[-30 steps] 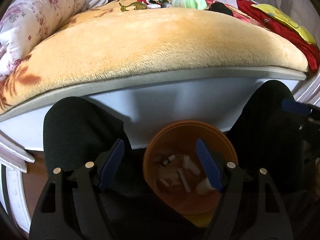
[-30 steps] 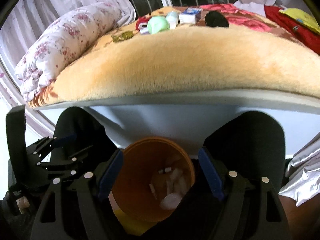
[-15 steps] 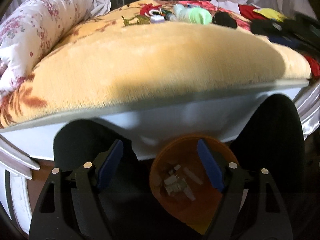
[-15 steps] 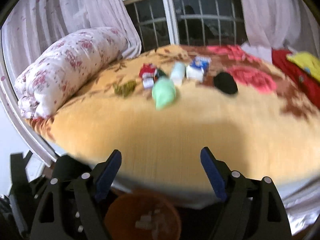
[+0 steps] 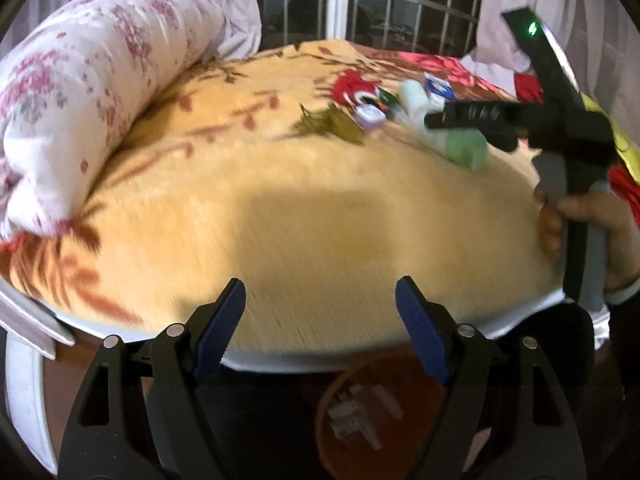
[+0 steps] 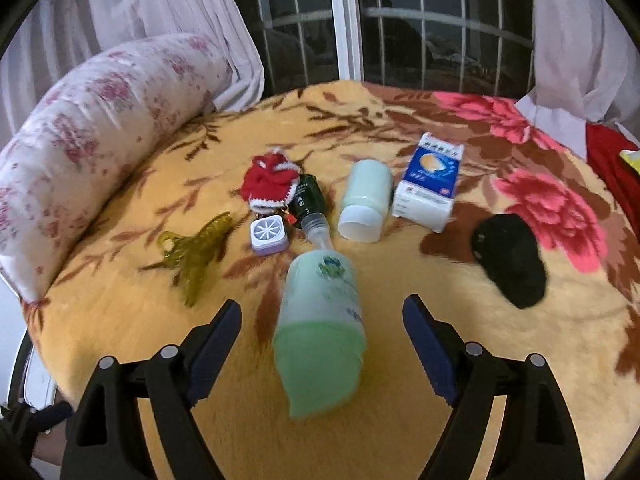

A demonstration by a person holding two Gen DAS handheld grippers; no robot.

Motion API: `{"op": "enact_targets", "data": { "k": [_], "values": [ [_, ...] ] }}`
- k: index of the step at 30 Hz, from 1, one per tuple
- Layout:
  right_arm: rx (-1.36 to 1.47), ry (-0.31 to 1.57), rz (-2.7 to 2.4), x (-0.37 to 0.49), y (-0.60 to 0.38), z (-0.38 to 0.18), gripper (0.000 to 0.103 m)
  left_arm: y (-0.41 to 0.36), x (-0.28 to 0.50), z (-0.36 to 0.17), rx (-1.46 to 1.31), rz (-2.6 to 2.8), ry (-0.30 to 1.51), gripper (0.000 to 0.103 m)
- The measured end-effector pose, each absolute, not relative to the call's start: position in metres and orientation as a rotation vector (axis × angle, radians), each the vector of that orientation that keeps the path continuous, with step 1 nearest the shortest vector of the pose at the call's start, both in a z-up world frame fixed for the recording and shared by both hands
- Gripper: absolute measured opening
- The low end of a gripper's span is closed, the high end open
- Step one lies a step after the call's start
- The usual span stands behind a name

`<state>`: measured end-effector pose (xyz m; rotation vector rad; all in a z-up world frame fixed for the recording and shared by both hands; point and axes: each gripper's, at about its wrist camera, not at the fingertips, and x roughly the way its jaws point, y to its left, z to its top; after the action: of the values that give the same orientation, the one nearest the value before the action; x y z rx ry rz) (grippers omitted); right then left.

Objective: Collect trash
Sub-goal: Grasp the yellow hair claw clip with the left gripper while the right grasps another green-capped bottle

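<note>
Here, both the left gripper (image 5: 320, 304) and right gripper (image 6: 322, 330) gape wide and hold nothing over plush blanket (image 6: 420, 360), a translucent green bottle (image 6: 320, 328) lying near.

On my blanket (image 6: 400, 320) I count three bottles: green (image 6: 320, 328), pale (image 6: 366, 204), dark (image 6: 308, 200). One carton (image 6: 430, 180), one hair claw (image 6: 196, 252), one bin (image 5: 380, 412) at lower centre.

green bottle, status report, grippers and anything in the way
Both grippers open, empty: left low by the bin, right lined up on the green bottle. Bottle lying on the blanket, untouched. Nothing between.
</note>
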<state>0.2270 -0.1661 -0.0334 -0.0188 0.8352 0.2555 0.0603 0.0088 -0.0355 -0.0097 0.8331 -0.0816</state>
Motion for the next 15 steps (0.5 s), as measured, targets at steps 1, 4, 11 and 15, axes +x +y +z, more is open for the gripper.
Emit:
{"op": "enact_targets", "data": {
  "k": [1,4,11,15],
  "values": [
    [-0.023,0.85,0.249,0.231,-0.164,-0.038,0.081,0.01,0.067,-0.033,-0.014,-0.079,0.831,0.076],
    [-0.005,0.939,0.252,0.249,-0.165,-0.058,0.047,0.012,0.088,-0.028,-0.014,-0.065,0.83,0.076],
    [0.088,0.844,0.228,0.231,-0.196,-0.047,0.047,-0.001,0.151,-0.01,0.002,-0.08,0.815,0.087],
    [0.075,0.802,0.181,0.222,-0.226,-0.043,0.047,-0.014,0.194,-0.008,0.006,-0.066,0.829,0.091]
  ]
}}
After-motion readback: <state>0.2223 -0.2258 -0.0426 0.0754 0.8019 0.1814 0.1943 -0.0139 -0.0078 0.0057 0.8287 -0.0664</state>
